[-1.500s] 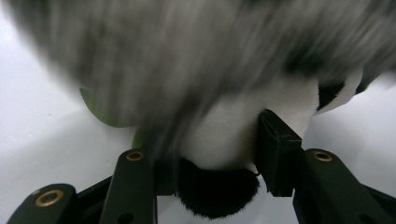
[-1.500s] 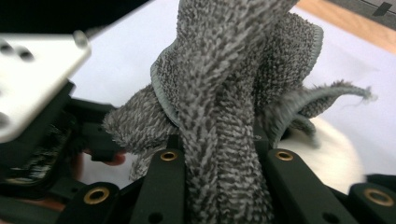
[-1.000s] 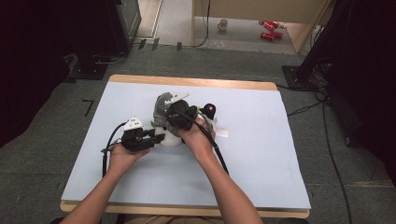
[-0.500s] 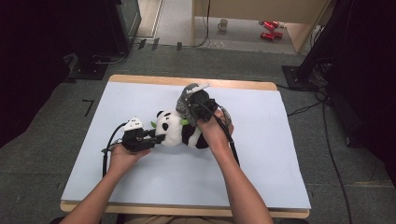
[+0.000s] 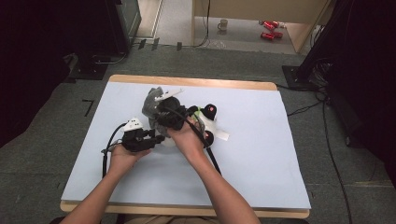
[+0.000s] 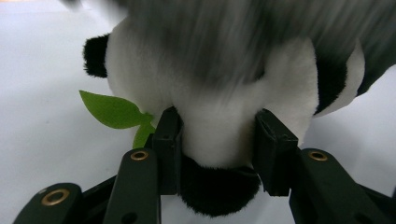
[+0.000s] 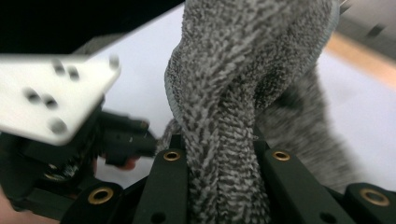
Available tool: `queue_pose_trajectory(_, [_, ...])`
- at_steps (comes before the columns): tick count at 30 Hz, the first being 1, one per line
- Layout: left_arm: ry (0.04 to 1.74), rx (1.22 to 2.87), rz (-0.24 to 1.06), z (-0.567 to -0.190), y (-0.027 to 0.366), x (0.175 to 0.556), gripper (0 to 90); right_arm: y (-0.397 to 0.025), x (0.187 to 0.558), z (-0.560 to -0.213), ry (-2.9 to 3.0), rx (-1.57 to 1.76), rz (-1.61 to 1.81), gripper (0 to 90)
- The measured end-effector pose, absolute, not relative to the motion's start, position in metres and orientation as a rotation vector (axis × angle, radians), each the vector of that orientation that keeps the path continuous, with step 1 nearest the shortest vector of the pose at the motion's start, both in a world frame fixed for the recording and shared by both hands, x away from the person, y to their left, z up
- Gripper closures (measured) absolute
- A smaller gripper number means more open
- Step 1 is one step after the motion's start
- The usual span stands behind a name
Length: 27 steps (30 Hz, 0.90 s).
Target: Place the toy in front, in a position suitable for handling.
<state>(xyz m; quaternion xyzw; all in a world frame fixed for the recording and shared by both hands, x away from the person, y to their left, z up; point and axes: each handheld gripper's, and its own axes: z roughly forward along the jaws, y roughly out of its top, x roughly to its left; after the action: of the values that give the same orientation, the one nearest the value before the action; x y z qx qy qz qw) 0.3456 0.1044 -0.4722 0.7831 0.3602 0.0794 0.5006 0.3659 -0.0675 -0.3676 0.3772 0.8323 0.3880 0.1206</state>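
A black-and-white panda plush [image 5: 208,122] lies mid-table on the pale mat [image 5: 271,158]. In the left gripper view my left gripper [image 6: 217,128] is shut on the panda [image 6: 219,107] at a white and black limb, next to its green leaf [image 6: 112,111]. From above, the left gripper [image 5: 158,139] sits just left of the toy. My right gripper [image 5: 164,115] is shut on a grey towel [image 5: 154,100], held up just behind the left gripper. The towel [image 7: 233,88] rises in a thick fold between the right jaws [image 7: 219,144], and it hangs blurred over the panda in the left gripper view.
The mat covers a wooden table with its edge [image 5: 196,82] showing at the back. A white tag [image 5: 221,135] trails from the panda. On the floor beyond stand a mug [image 5: 223,23] and red cans [image 5: 268,30]. Cables [image 5: 327,135] run at the right.
My right gripper has swung the grey towel from behind the panda leftward and nearer, above the left gripper. The left gripper has held its place on the panda.
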Motion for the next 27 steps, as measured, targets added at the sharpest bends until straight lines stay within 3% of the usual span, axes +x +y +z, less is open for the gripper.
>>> queue_pose_trajectory(1, [0.87,1.897,0.193,-0.472,0.104,0.345,58.0,-0.064,0.37,-0.386,2.473,1.115,1.054,78.5])
queue_pose_trajectory(5, [0.878,1.898,0.192,-0.471,0.104,0.346,58.1,-0.083,0.377,-0.401,2.461,1.133,1.13,79.0])
queue_pose_trajectory(17, [0.878,1.895,0.196,-0.47,0.103,0.346,58.7,-0.112,0.378,-0.386,2.374,1.101,0.969,78.7])
queue_pose_trajectory(27, [0.863,1.9,0.203,-0.47,0.102,0.345,58.6,-0.18,0.398,-0.386,2.257,1.352,0.917,79.5])
